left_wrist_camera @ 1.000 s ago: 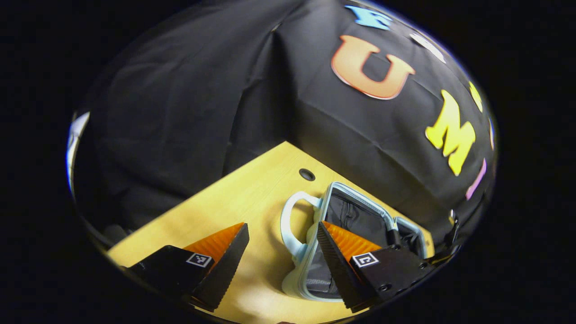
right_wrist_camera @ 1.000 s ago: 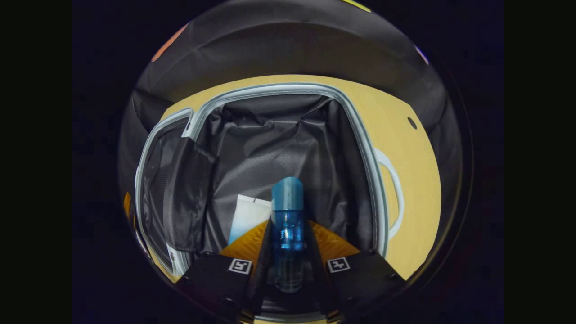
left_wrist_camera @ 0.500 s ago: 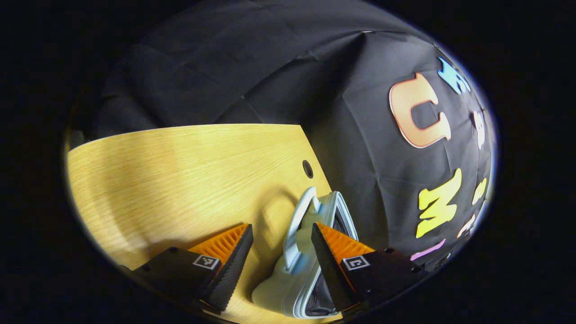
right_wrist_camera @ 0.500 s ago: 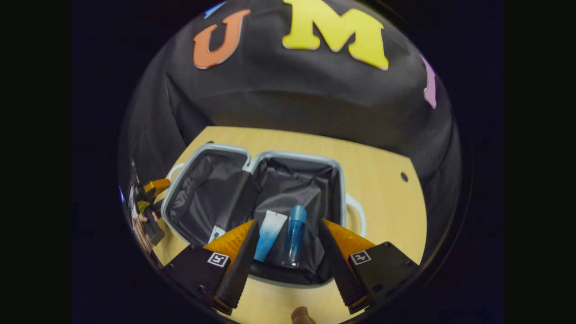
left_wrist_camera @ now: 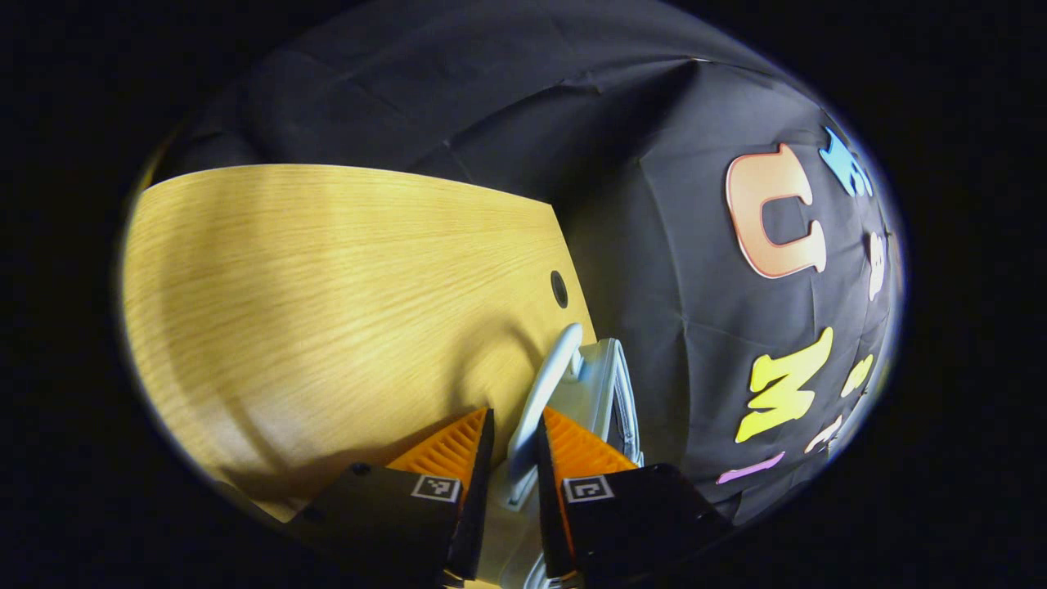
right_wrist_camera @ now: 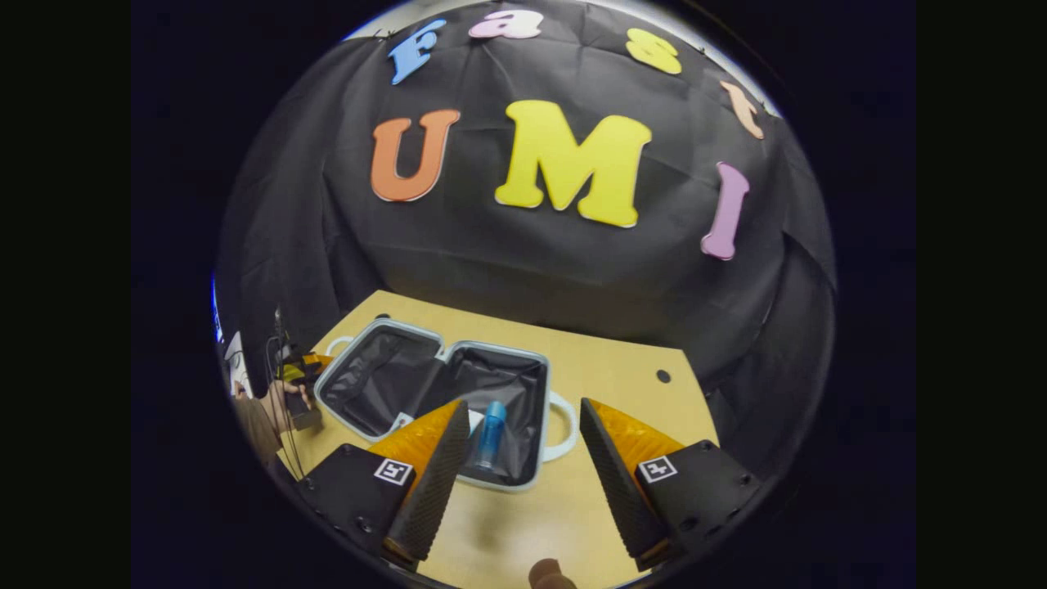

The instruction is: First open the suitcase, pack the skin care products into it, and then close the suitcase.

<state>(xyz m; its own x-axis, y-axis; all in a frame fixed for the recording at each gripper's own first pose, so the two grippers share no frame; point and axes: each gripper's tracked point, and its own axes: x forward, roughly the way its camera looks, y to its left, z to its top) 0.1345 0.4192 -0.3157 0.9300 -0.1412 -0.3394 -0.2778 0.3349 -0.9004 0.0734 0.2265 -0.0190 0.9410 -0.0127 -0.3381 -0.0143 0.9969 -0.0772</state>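
The pale blue suitcase lies open on the wooden table, black lining up. A blue bottle lies in its right half, with a sliver of a white tube beside it behind my finger. My right gripper hovers open above the table's near side, nothing between its fingers. In the left gripper view, my left gripper is shut on the suitcase handle, both orange fingers pressing it. The suitcase shell rises just right of it. The right gripper view shows that left gripper at the suitcase's left end.
A hand holds the left gripper at the table's left edge. The table has a small round hole near its back right corner and another hole near the handle. Bare wood stretches left of the suitcase. Black cloth walls ring the table.
My right gripper let go of the blue bottle inside the suitcase, opened, and drew back and up. My left gripper swung down onto the handle and shut on it.
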